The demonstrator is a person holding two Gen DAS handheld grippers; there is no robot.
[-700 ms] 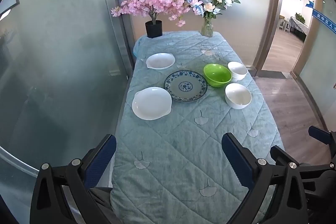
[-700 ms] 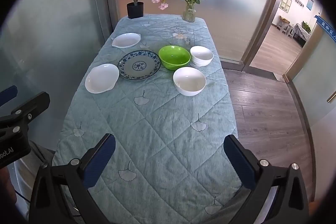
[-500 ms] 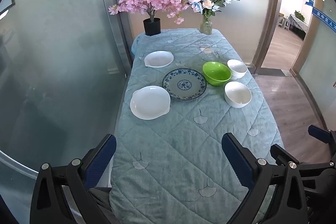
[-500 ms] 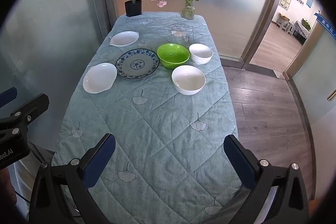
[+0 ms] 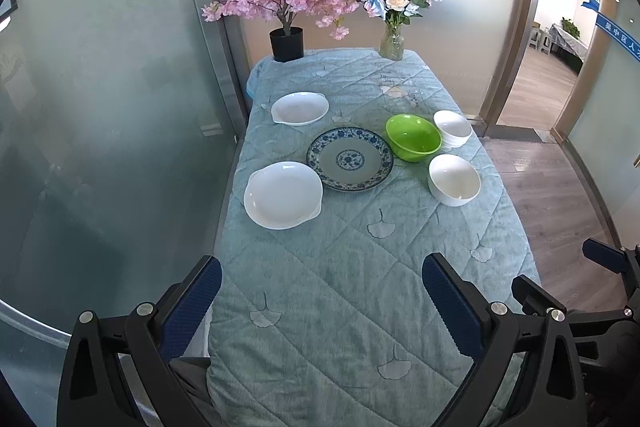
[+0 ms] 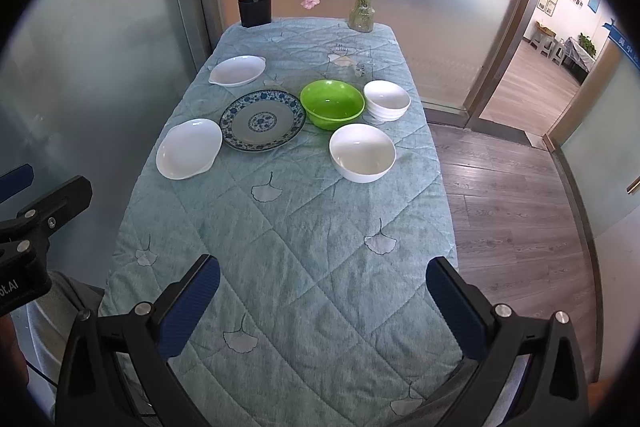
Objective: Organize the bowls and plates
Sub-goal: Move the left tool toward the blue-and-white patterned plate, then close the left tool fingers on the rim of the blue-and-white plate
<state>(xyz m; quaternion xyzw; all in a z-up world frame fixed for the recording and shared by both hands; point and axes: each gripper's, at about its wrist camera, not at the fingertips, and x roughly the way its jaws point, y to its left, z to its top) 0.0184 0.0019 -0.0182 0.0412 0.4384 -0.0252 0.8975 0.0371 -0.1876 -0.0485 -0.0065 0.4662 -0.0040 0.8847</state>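
Both pairs of blue-padded fingers spread wide and empty over the near end of the table.

Left gripper (image 5: 322, 291) and right gripper (image 6: 323, 291) hover above bare teal quilted cloth (image 6: 304, 227); all the dishes sit well beyond the fingertips: near white handled plate (image 5: 283, 195), blue-patterned round plate (image 5: 350, 159), far white handled plate (image 5: 300, 108), green plastic bowl (image 6: 332, 103), near white bowl (image 6: 362, 152), stacked white bowls (image 6: 387, 99) far right.
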